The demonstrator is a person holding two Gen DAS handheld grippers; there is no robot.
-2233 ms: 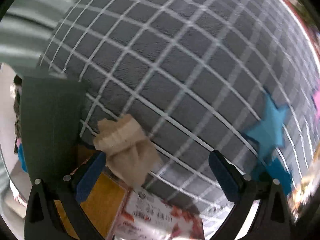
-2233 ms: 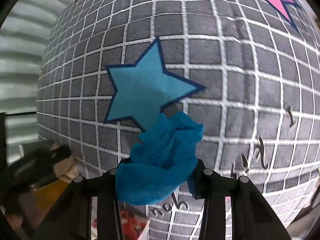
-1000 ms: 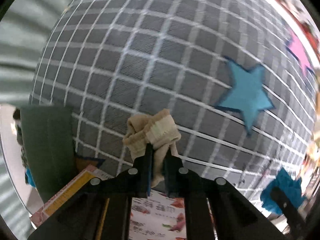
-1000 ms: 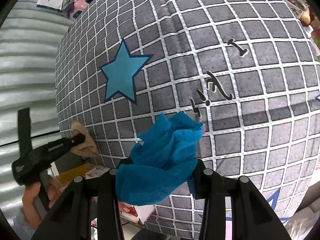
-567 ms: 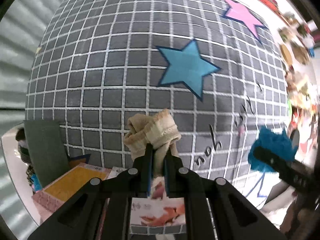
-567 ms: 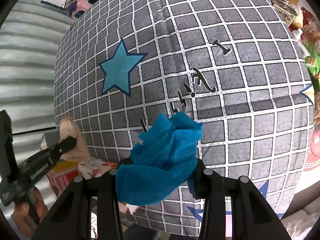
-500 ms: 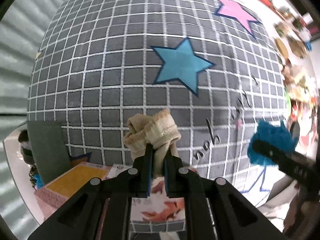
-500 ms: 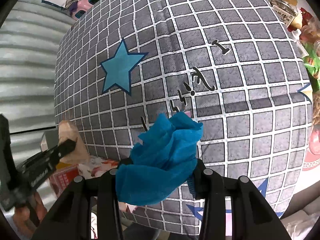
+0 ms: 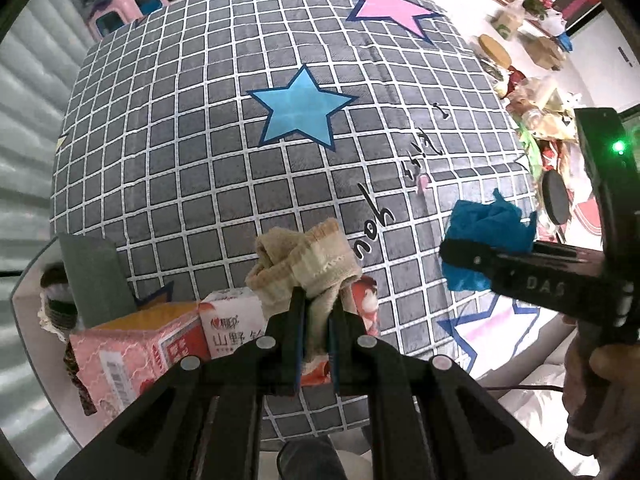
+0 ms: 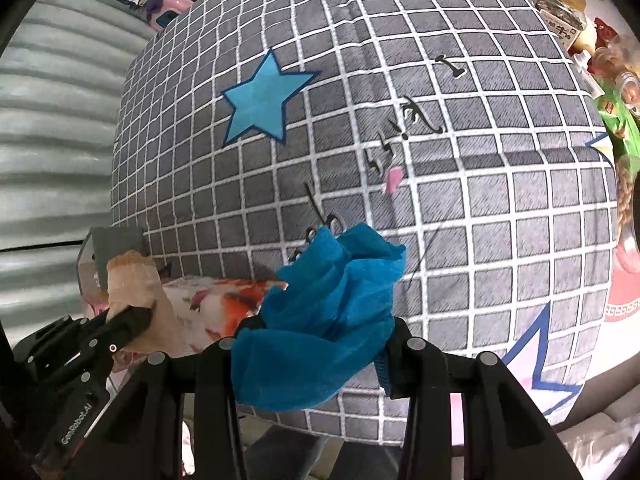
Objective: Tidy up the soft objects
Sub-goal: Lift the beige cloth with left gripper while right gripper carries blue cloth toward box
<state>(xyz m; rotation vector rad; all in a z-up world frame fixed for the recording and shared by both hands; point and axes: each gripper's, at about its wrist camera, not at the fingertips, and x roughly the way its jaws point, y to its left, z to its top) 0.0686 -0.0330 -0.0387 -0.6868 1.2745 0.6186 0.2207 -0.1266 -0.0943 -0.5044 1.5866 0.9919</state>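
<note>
My left gripper (image 9: 316, 304) is shut on a bunched beige sock (image 9: 304, 260), held above the near edge of a grey checked blanket (image 9: 224, 152). The same beige sock (image 10: 136, 292) and the left gripper (image 10: 138, 318) show at the lower left of the right wrist view. My right gripper (image 10: 320, 336) is shut on a crumpled blue cloth (image 10: 324, 312) over the blanket (image 10: 500, 220). In the left wrist view, the blue cloth (image 9: 486, 236) and the right gripper (image 9: 460, 258) appear at the right, a hand holding the tool.
A pink and orange carton (image 9: 136, 344) and a dark green box (image 9: 94, 276) sit at the blanket's near left corner. Jars and packets (image 9: 532, 92) crowd the floor at the far right. A pink stool (image 9: 128, 4) stands beyond the blanket. A corrugated wall (image 10: 52, 120) runs along the left.
Both grippers have risen and pulled back from the blanket, each keeping its cloth. The left one rolled, so the blue star swung from right to centre. The right gripper now shows larger in the left view.
</note>
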